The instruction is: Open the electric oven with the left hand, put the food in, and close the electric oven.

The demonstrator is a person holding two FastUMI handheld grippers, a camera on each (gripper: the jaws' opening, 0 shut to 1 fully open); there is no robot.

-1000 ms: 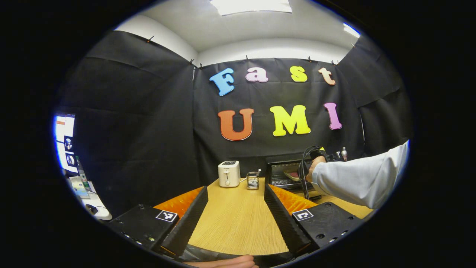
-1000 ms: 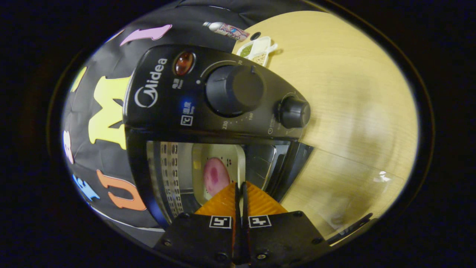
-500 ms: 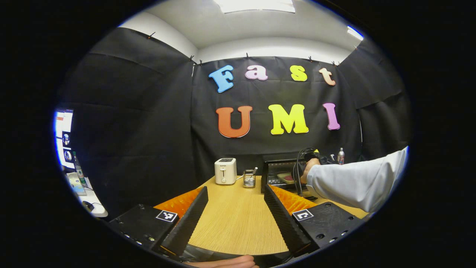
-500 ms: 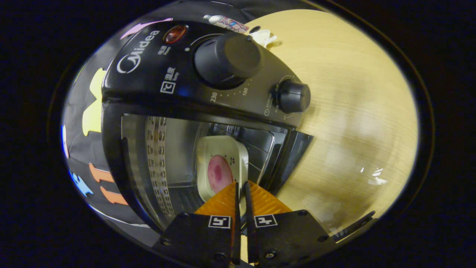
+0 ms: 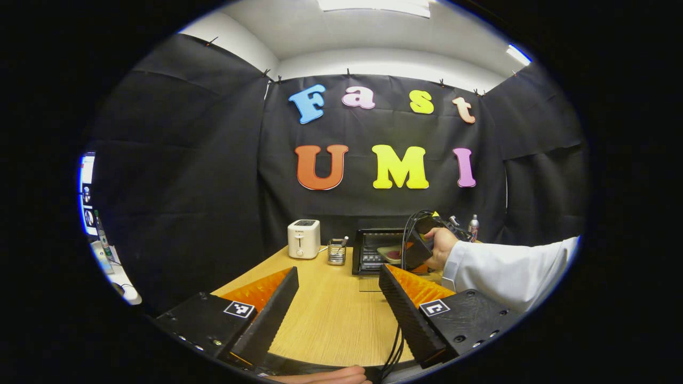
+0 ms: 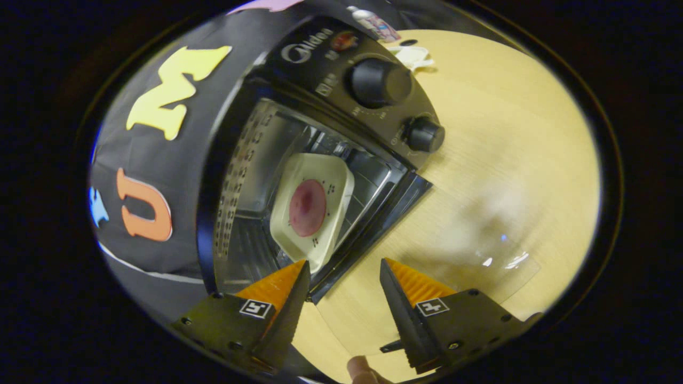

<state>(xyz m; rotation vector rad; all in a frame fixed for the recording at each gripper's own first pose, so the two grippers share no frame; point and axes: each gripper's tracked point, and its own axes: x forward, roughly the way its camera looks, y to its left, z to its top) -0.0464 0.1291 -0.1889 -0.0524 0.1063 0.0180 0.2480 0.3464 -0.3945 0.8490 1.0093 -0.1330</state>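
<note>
A: Right gripper view, nearest first: the right claw point(image 6: 341, 282) has its two fingers spread wide with nothing between them, hanging over the pale wooden table point(image 6: 507, 160). What lies just past it?

B: The black electric oven point(image 6: 320, 69) with its glass door point(image 6: 480, 250) folded down flat toward the claw. Inside, on the wire rack, sits a cream square dish point(image 6: 312, 205) carrying a round pink slice of food point(image 6: 307, 207). The dish is apart from both fingers.

A: And beyond the oven?

B: Two round black knobs on its control panel, then a small white dish and a bottle at the table's far edge.

A: In the left gripper view?

B: The left claw point(image 5: 339, 298) is likewise spread open and grips nothing, low over the near end of the table point(image 5: 331, 320). Farther off, a hand point(image 5: 440, 248) in a pale grey sleeve point(image 5: 507, 272) holds the right claw before the open oven point(image 5: 376, 248). Left of the oven stand a clear cup of utensils point(image 5: 336, 252) and a white toaster point(image 5: 303, 238), against the black cloth wall.
</note>
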